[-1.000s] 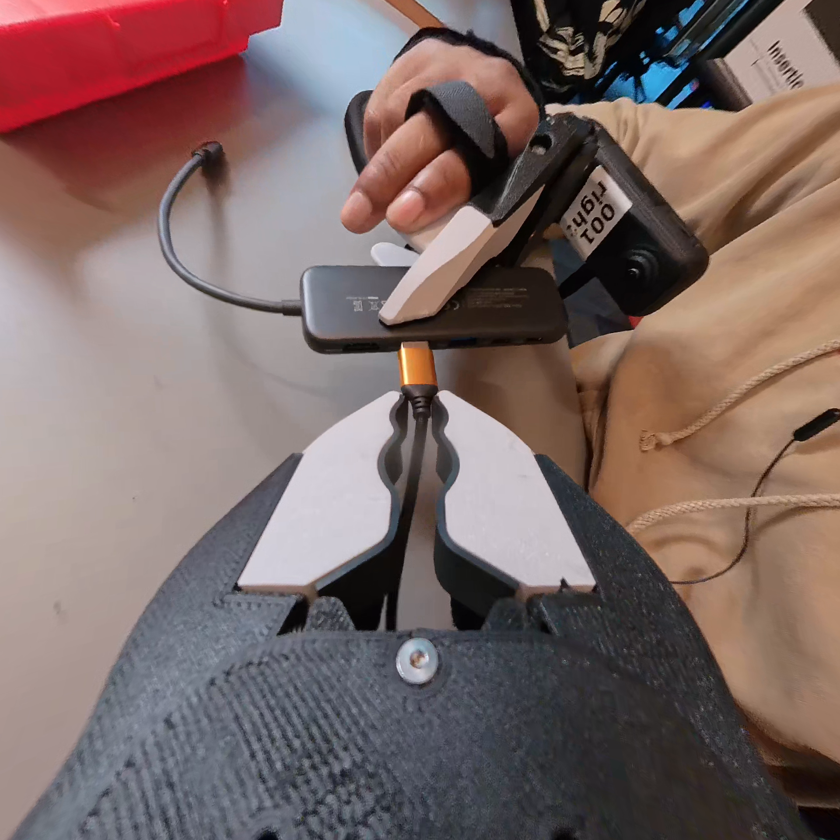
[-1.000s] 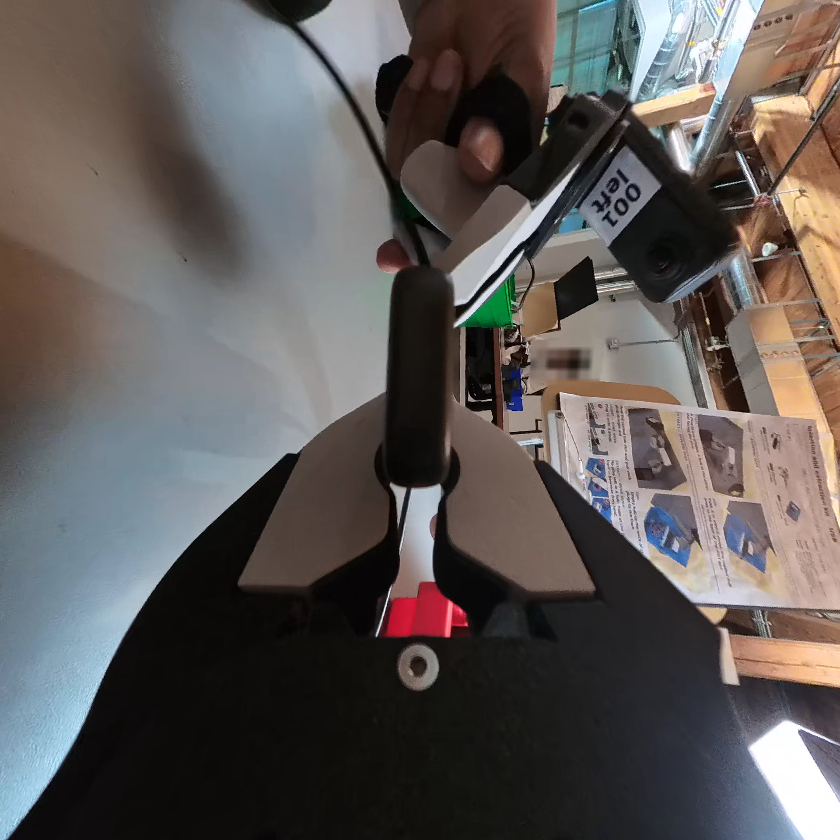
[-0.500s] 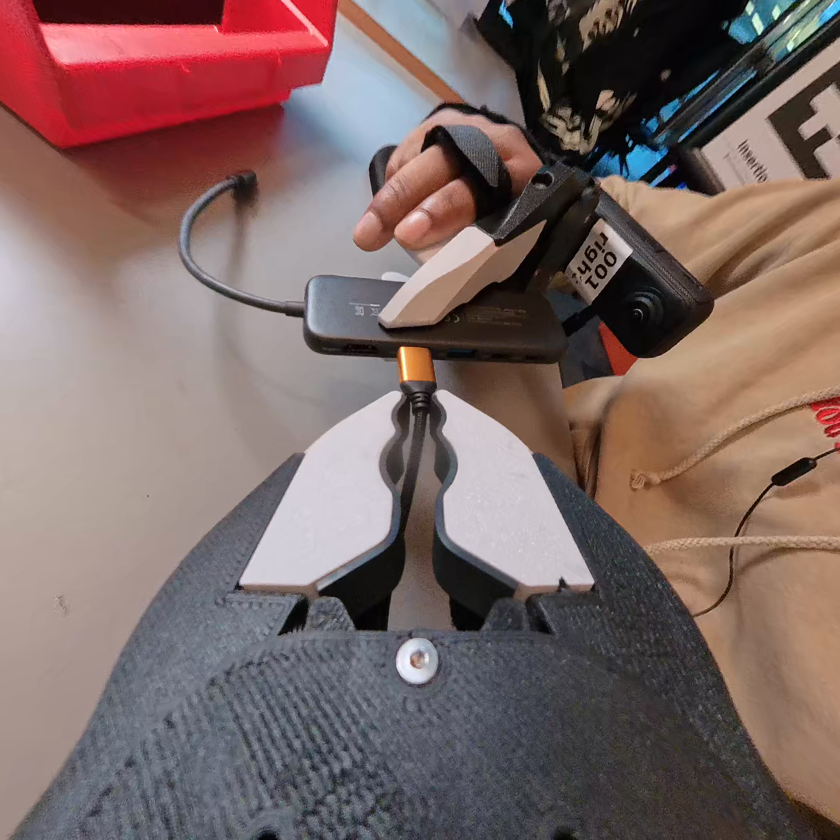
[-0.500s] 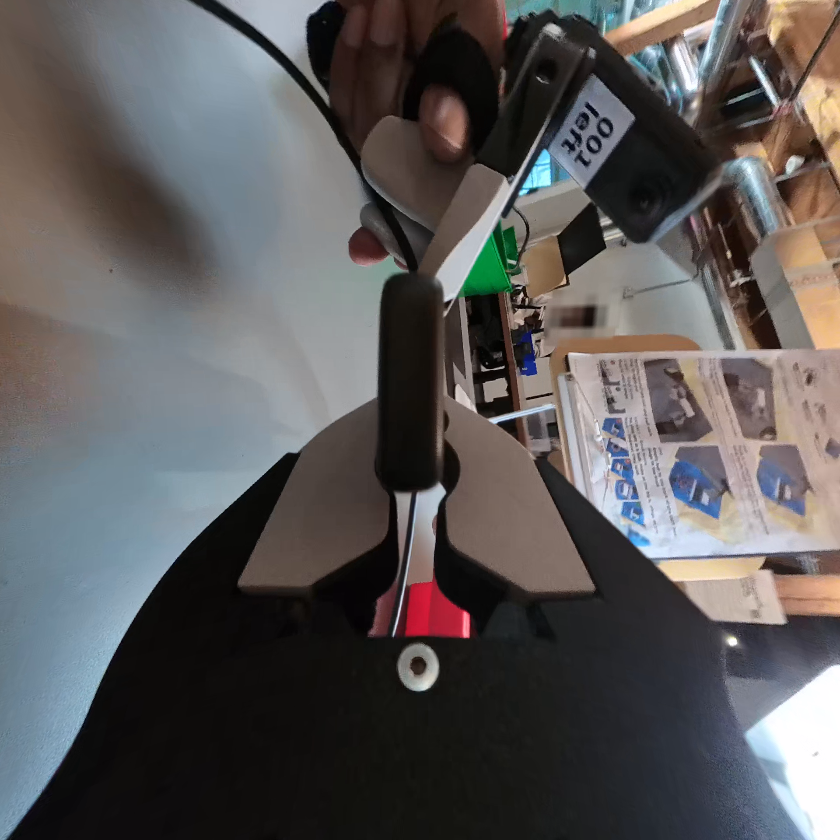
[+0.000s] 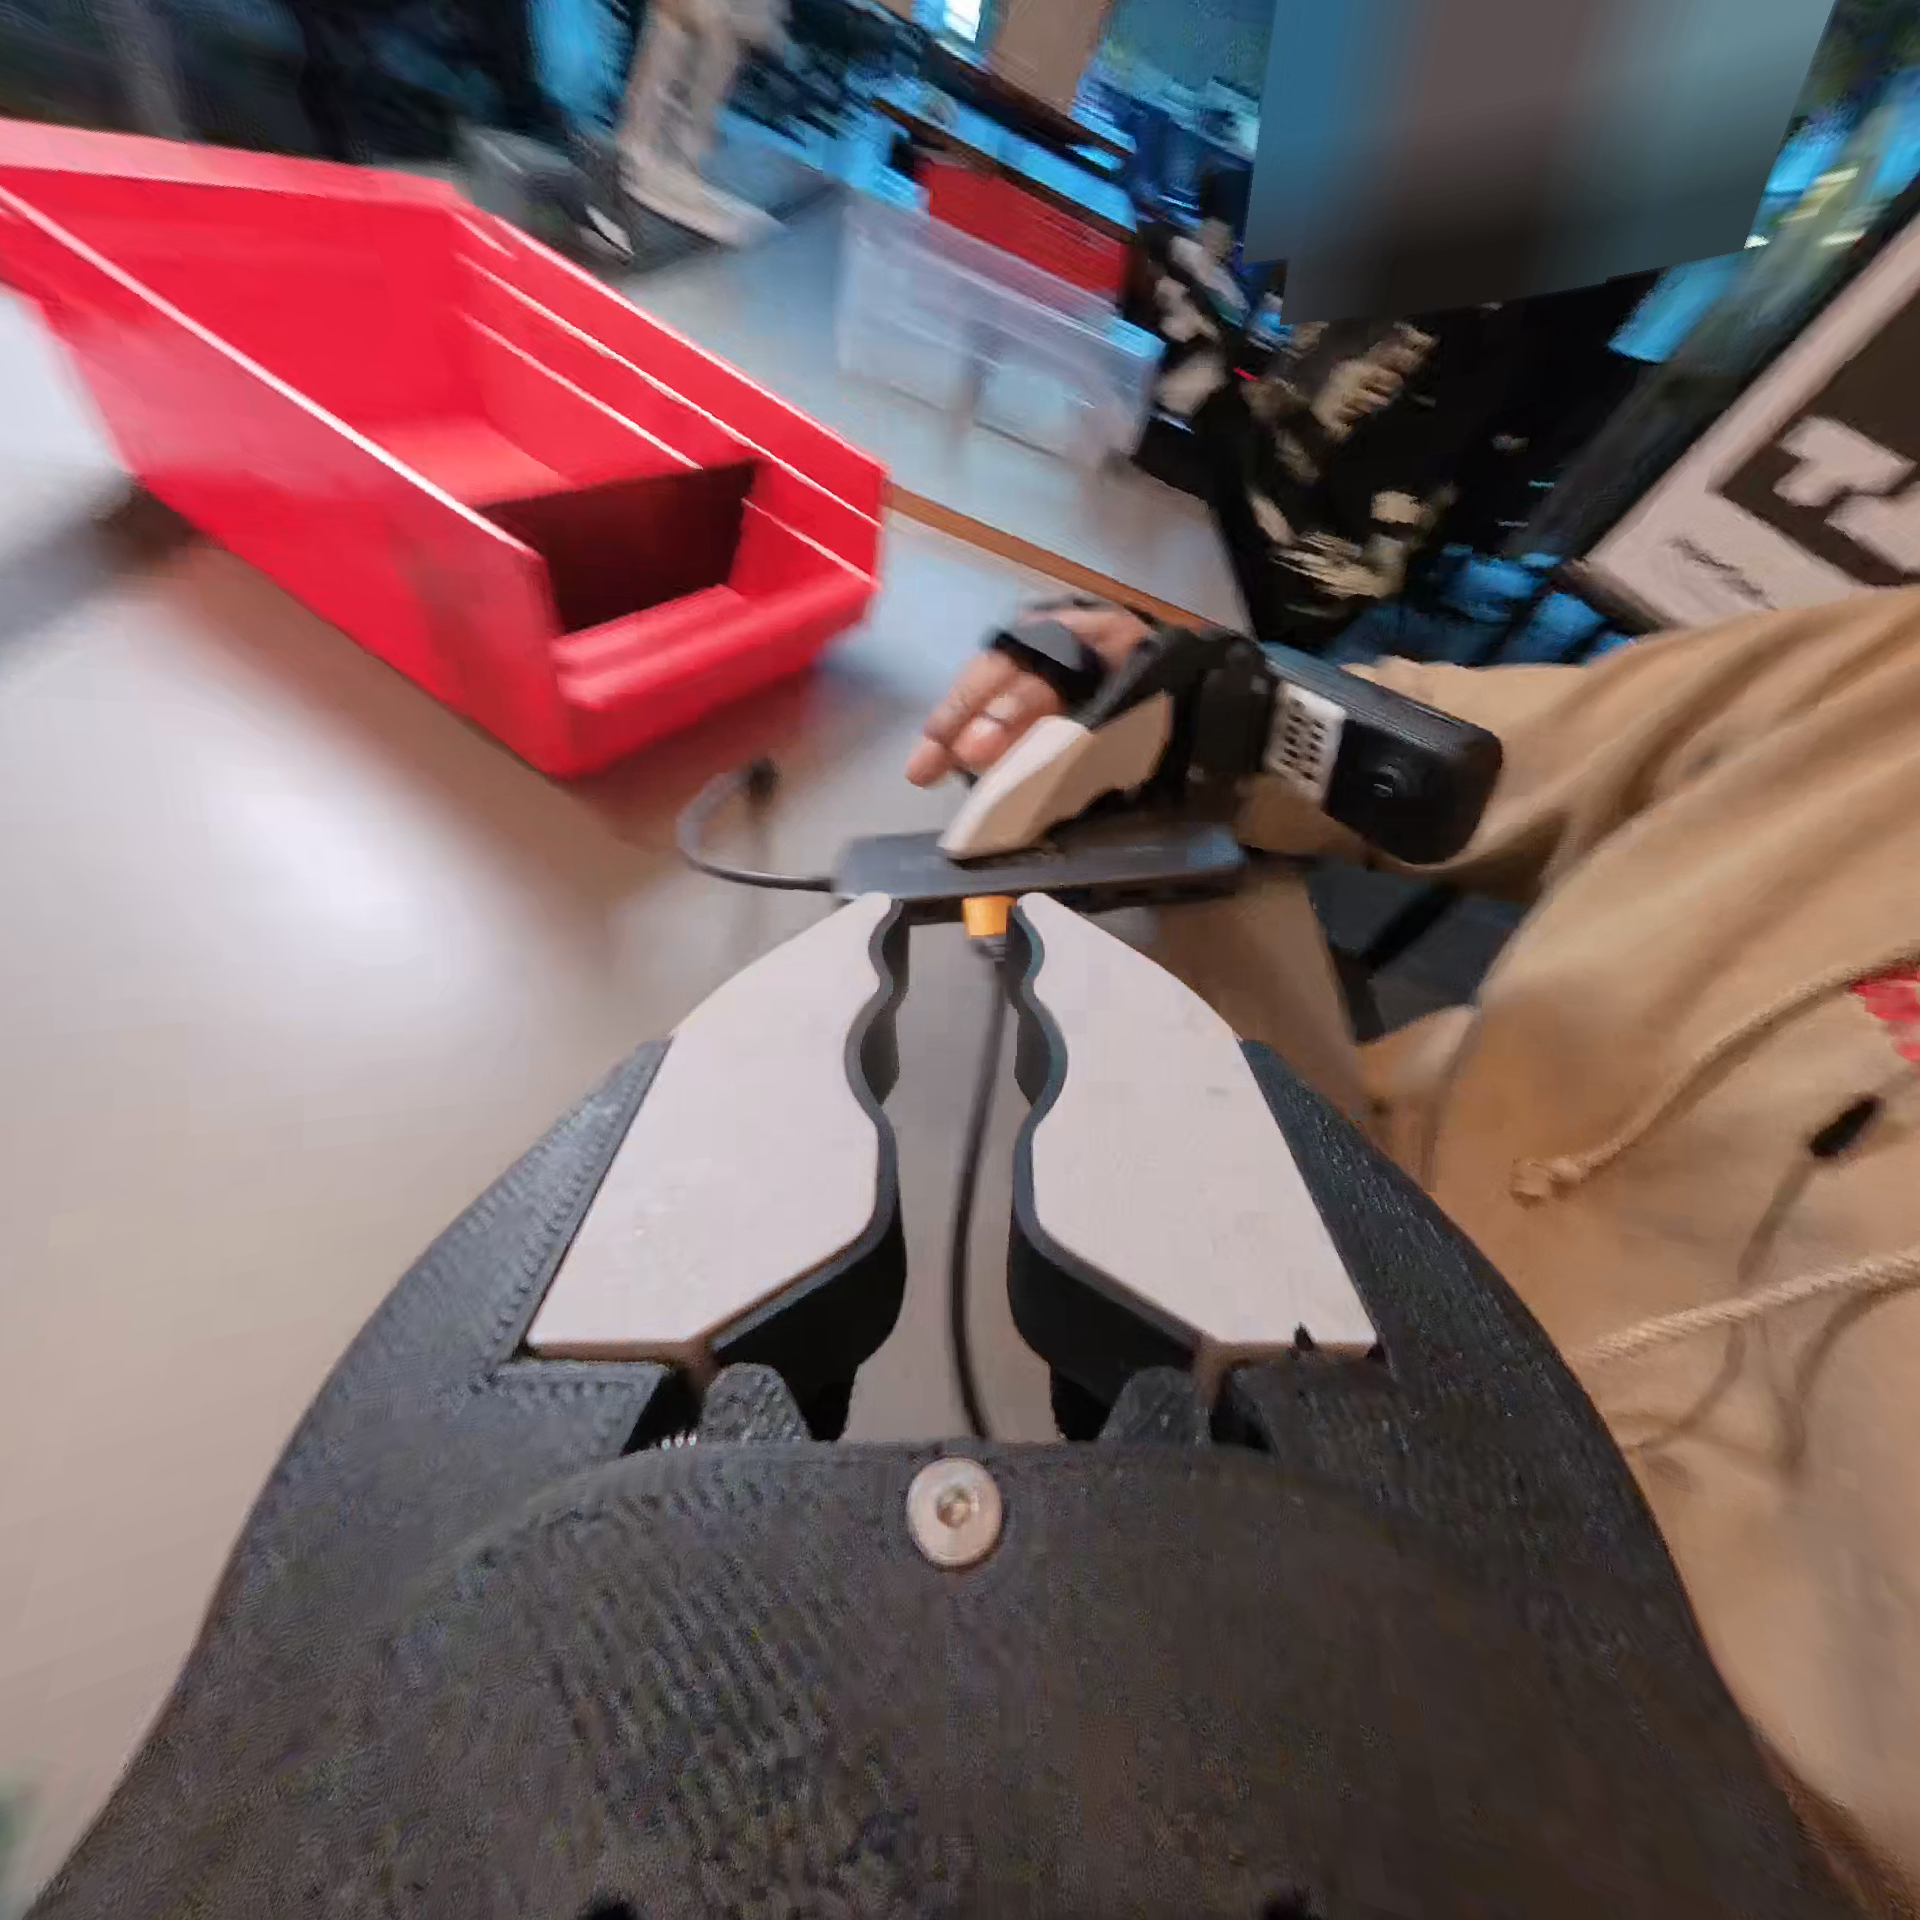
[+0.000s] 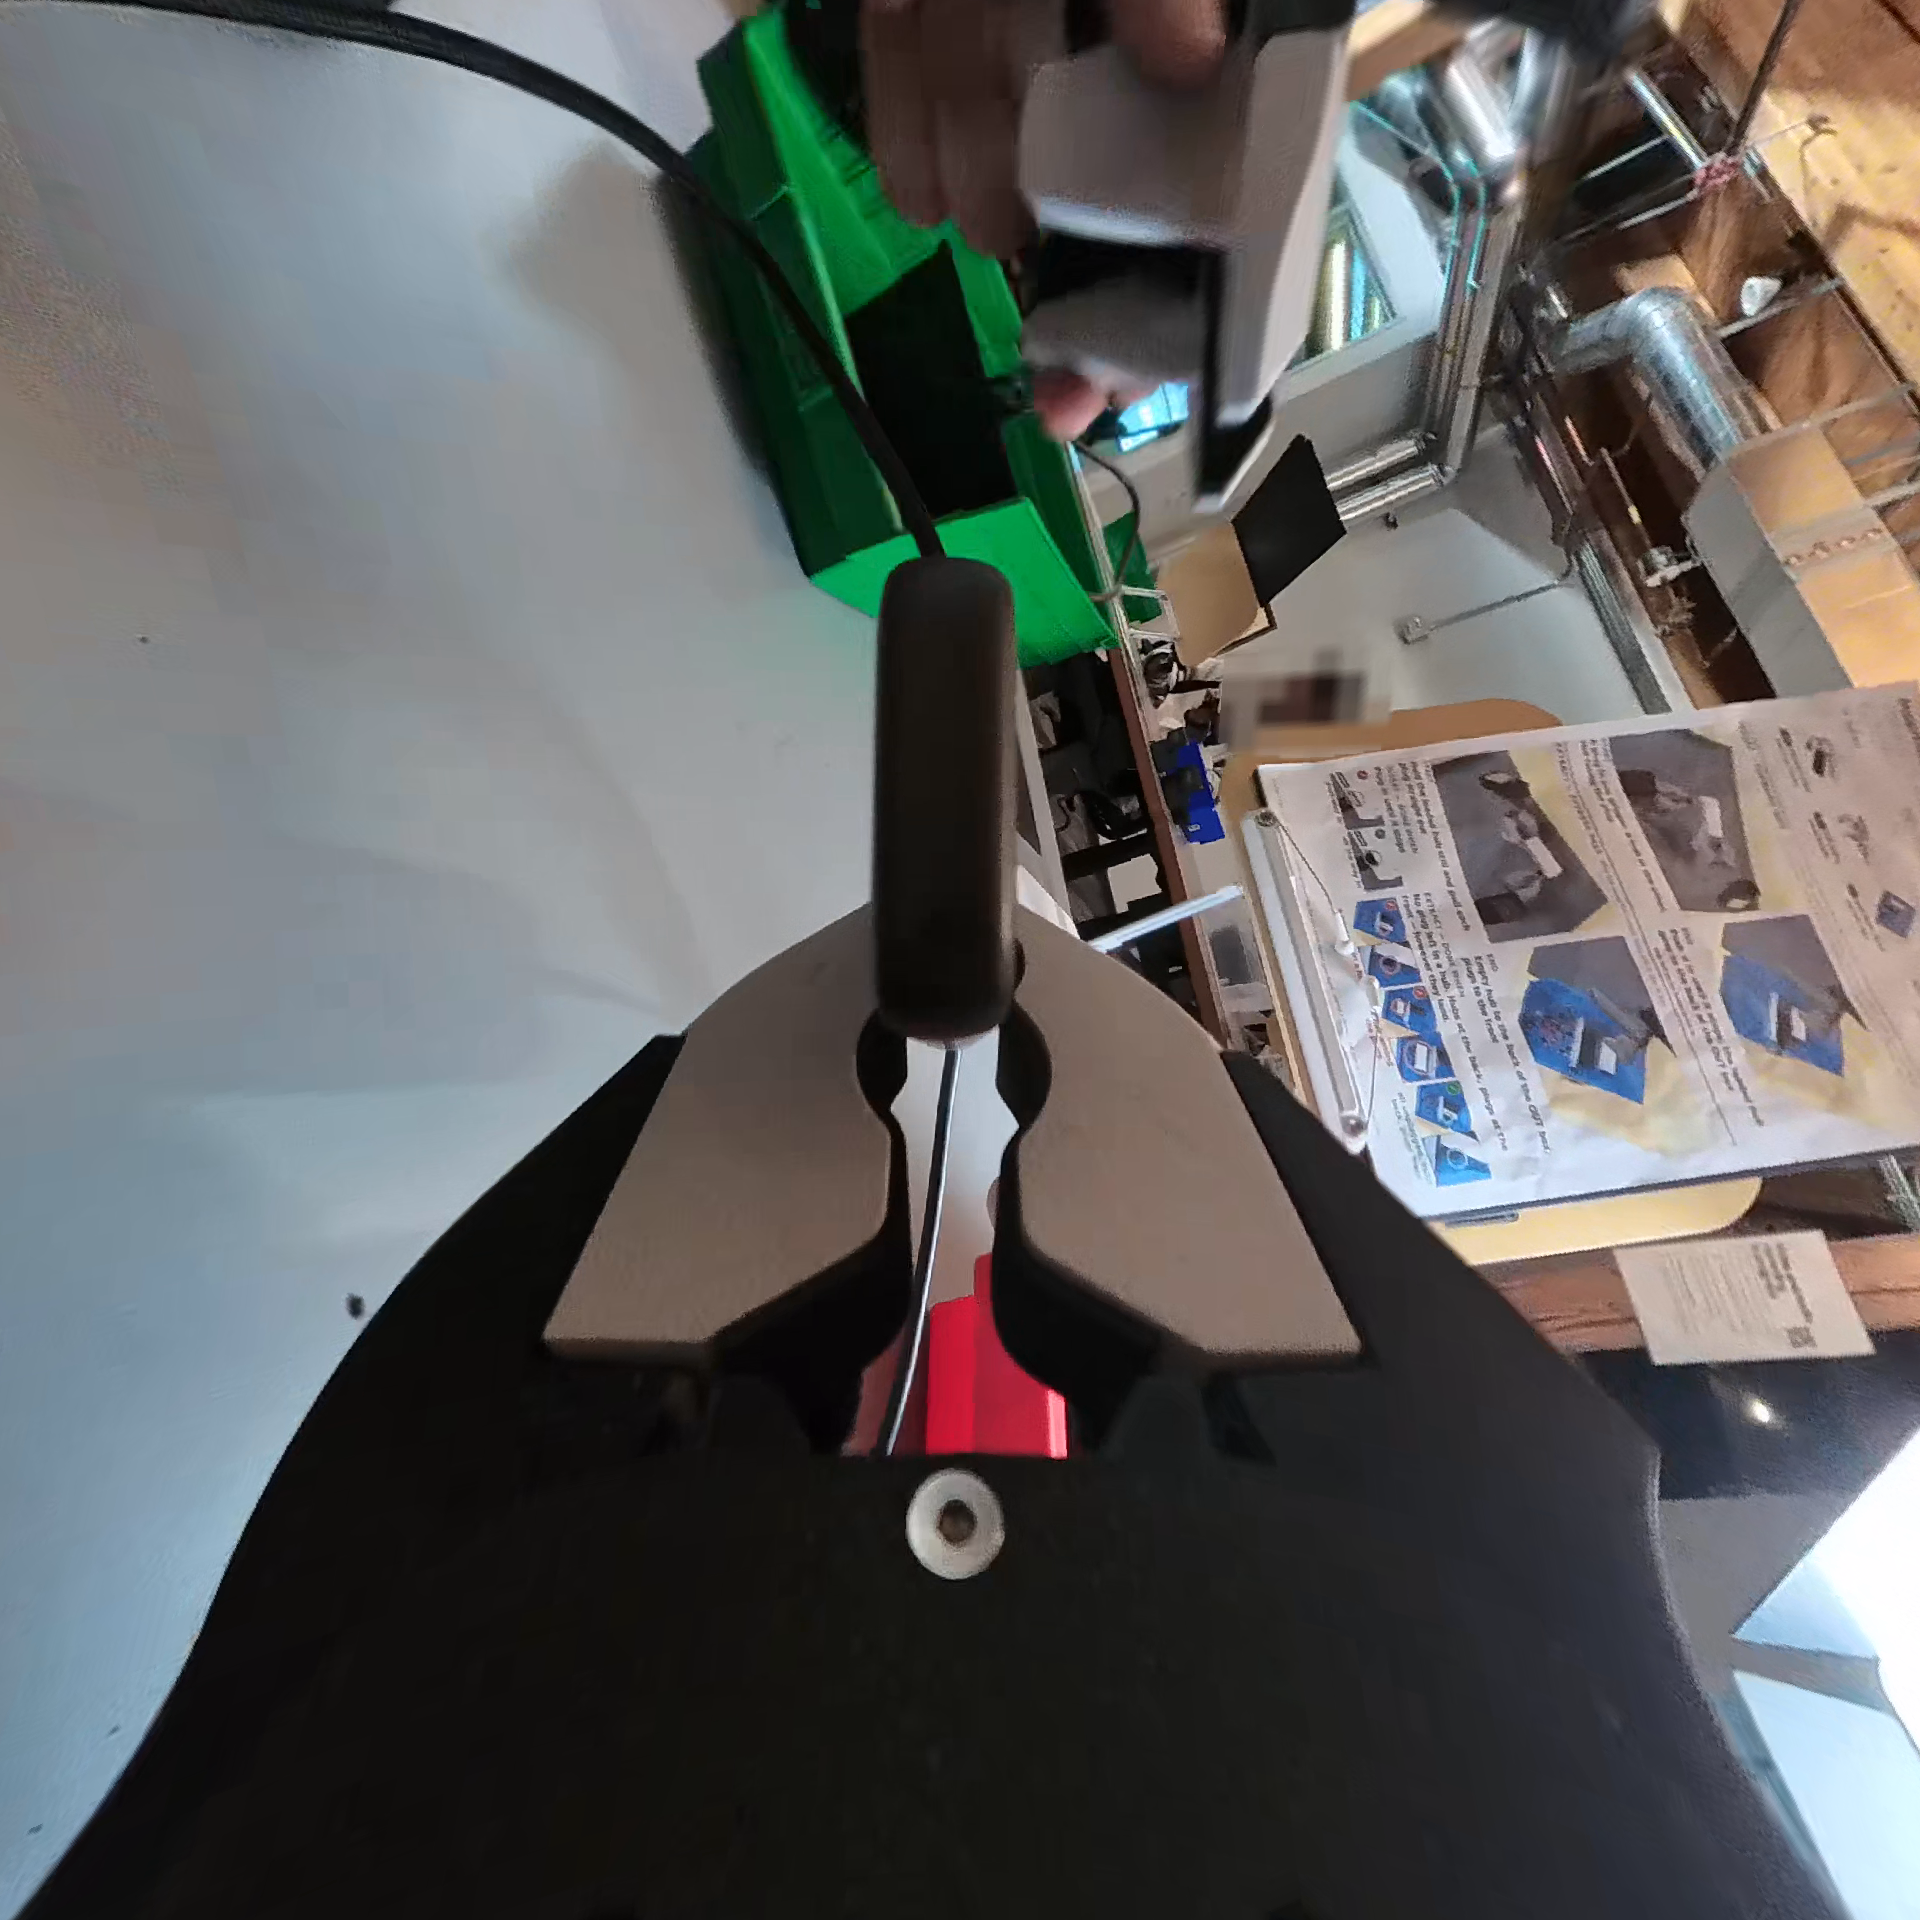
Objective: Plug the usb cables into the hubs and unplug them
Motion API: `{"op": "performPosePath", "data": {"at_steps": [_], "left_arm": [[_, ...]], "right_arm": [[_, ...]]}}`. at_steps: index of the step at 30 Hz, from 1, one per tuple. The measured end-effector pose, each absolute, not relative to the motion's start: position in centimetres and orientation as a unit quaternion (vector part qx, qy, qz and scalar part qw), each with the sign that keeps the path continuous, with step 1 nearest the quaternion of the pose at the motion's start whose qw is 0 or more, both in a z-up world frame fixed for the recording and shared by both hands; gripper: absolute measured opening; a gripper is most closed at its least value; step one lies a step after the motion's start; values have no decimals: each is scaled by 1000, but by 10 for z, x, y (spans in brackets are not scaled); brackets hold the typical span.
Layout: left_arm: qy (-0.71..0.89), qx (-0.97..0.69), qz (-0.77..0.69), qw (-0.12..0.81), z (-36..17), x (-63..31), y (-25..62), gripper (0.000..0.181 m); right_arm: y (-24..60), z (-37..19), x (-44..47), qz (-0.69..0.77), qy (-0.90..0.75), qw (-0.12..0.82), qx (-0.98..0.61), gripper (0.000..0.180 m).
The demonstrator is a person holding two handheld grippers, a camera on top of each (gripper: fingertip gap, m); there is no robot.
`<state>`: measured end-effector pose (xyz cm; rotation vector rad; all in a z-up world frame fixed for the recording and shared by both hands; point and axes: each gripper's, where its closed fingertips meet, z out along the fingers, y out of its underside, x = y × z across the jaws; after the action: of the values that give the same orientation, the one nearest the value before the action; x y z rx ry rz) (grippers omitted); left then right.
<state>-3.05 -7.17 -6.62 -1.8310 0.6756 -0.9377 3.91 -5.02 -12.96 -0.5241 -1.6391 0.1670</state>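
Left gripper (image 5: 954,920) gapes, holding nothing; right gripper (image 6: 943,971) pinches the hub (image 6: 943,810) at centre frame. Loose cable (image 5: 975,1195) (plug (image 5: 983,914) seated) could snag — yanking it crooked.

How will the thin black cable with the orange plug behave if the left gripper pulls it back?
Probably floppy: the thin black cable lies in a loose line between the open fingers of the left gripper. Its orange plug looks rigid and seated in the flat black hub. The hub, clamped by the right gripper, should stay put.
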Motion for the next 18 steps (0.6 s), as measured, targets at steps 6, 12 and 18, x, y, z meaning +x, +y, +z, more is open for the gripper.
{"op": "performPosePath", "data": {"at_steps": [6,12,18], "left_arm": [[194,-829,-81,517,-34,-191,-46,22],[166,-923,18,346,-115,-282,-45,24],[220,-948,65,220,-183,-302,-26,24]], "right_arm": [[-45,-124,42,74,-712,657,-239,12],[-45,-128,41,78,-716,651,-241,12],[-44,-129,41,80,-718,648,-243,12]]}}
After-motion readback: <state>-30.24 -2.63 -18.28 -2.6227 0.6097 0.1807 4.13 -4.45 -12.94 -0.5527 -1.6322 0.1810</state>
